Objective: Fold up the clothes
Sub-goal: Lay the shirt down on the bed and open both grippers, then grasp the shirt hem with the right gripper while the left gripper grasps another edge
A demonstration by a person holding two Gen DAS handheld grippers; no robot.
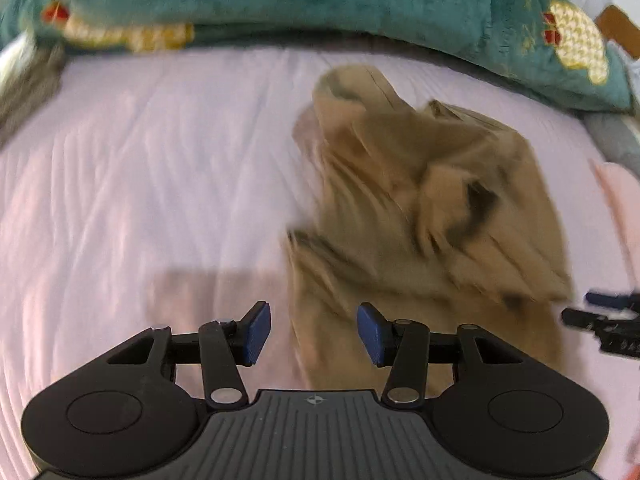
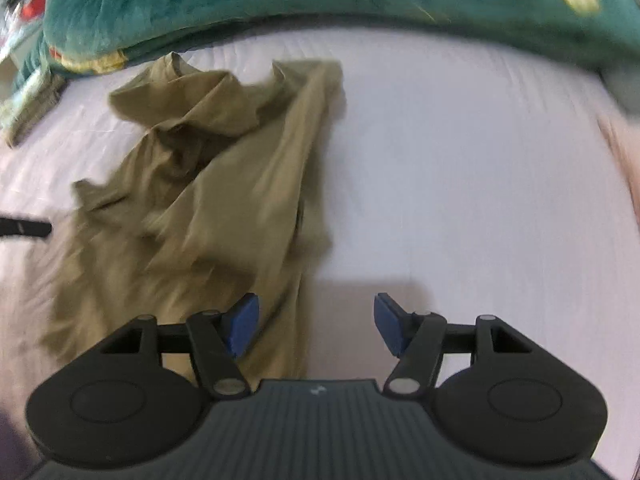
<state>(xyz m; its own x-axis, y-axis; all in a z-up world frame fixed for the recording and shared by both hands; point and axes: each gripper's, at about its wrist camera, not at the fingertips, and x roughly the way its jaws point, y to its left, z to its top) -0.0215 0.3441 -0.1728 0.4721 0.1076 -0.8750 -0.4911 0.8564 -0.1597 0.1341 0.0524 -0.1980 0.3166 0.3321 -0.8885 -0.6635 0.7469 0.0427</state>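
Note:
A crumpled tan garment (image 1: 420,200) lies in a heap on the pale pink bed sheet (image 1: 140,180). In the right wrist view the garment (image 2: 208,184) spreads to the left of centre on the sheet (image 2: 460,180). My left gripper (image 1: 314,332) is open and empty, just above the garment's near left edge. My right gripper (image 2: 316,330) is open and empty, with its left pad (image 2: 242,330) over the garment's near right edge. The right gripper's tip shows at the right edge of the left wrist view (image 1: 604,324). The left gripper's tip shows at the left edge of the right wrist view (image 2: 24,227).
A teal plush blanket with gold and red embroidery (image 1: 300,0) is bunched along the far side of the bed (image 2: 280,4). A grey-green folded cloth (image 2: 32,108) lies at the far left. A pink item (image 1: 616,196) lies at the right edge.

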